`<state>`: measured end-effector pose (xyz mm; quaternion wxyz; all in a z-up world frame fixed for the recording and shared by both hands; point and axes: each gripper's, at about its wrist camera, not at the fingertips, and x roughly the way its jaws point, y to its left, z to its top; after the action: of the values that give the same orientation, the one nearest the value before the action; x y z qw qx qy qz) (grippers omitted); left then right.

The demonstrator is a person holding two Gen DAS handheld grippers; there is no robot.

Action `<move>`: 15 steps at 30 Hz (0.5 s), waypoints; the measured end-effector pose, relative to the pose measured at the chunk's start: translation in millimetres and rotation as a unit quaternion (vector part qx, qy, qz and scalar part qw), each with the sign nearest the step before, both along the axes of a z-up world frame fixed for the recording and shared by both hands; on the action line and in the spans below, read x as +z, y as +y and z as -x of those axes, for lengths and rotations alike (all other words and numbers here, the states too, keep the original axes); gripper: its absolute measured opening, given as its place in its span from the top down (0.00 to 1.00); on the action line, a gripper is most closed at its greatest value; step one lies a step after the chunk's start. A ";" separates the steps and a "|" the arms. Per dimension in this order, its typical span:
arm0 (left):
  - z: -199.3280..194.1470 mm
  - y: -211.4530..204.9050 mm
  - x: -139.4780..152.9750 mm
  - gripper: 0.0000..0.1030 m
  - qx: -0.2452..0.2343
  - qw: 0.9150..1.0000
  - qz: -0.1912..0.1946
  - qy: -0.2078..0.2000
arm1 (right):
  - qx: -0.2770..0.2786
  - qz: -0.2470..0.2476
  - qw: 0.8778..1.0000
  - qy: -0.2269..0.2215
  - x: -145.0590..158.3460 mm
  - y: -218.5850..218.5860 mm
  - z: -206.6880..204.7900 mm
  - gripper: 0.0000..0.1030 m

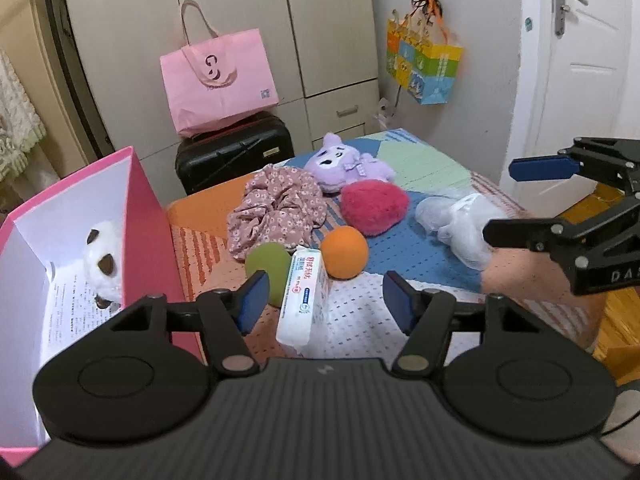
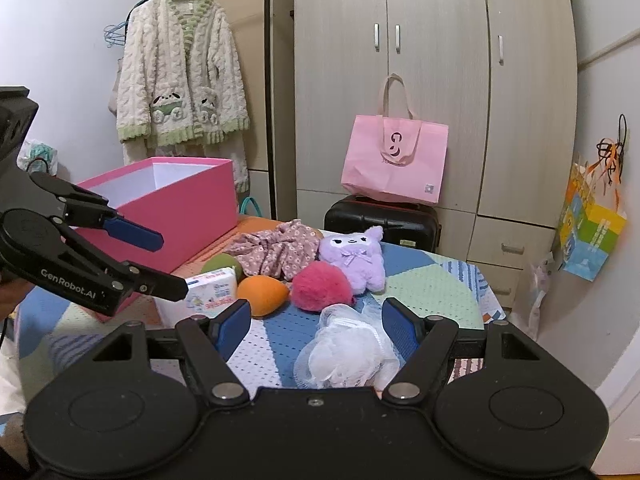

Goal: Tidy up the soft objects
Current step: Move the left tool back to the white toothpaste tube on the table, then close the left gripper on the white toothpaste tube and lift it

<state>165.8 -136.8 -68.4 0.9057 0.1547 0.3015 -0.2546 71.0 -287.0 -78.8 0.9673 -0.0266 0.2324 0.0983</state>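
Leftmost, a pink box (image 1: pixel 148 216) holding a white plush (image 1: pixel 102 256) sat beside the left gripper (image 1: pixel 324 300), whose released jaws framed a tissue pack (image 1: pixel 302 300) on the tabletop (image 1: pixel 432 160). Rightward, the right gripper (image 2: pixel 316 320), also released, hovered over a white mesh puff (image 2: pixel 348 352).

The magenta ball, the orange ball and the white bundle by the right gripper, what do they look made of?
Magenta ball: plush, with fuzzy long pile that blurs its outline.
Orange ball: probably foam or sponge, smooth and matte with no glare.
White bundle: looks like gathered nylon mesh, sheer netting in ruffled folds, likely a bath pouf.
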 end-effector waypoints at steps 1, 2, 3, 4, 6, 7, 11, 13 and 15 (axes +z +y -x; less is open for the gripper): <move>-3.1 -1.6 -3.2 0.40 0.008 1.000 -0.004 -0.004 | -0.003 -0.001 1.000 0.004 -3.6 -0.4 -4.0 0.20; -6.0 -2.6 -6.3 0.40 0.016 1.000 -0.008 -0.007 | -0.009 -0.002 1.000 0.007 -6.9 -0.7 -7.3 0.18; -9.2 -3.1 -9.9 0.40 0.020 1.000 -0.009 -0.007 | -0.015 -0.002 1.000 0.008 -10.5 -0.5 -9.7 0.15; -12.5 -3.0 -12.9 0.40 0.022 1.000 -0.006 -0.003 | -0.020 0.002 1.000 0.007 -13.4 -0.3 -11.7 0.15; -19.1 -2.6 -19.4 0.42 0.028 1.000 0.002 0.010 | -0.030 0.016 0.999 0.007 -20.1 1.5 -17.3 0.15; -21.2 -2.8 -22.4 0.44 0.031 0.999 0.003 0.015 | -0.032 0.022 0.999 0.009 -23.0 2.4 -20.1 0.15; -21.3 -3.0 -32.5 0.57 0.038 0.999 0.012 0.024 | -0.039 0.033 0.999 0.021 -34.2 3.7 -28.7 0.15; -22.2 0.9 -36.1 0.60 0.046 0.997 0.034 0.042 | -0.055 0.025 0.998 0.030 -36.8 1.0 -33.1 0.16; -24.5 5.2 -39.1 0.68 0.046 0.995 0.055 0.067 | -0.066 0.009 0.996 0.052 -35.9 -1.0 -37.4 0.21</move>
<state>190.3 -131.6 -107.4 0.9012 0.0732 0.3541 -0.2391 108.4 -288.0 -114.7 0.9581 -0.0146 0.2841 0.0338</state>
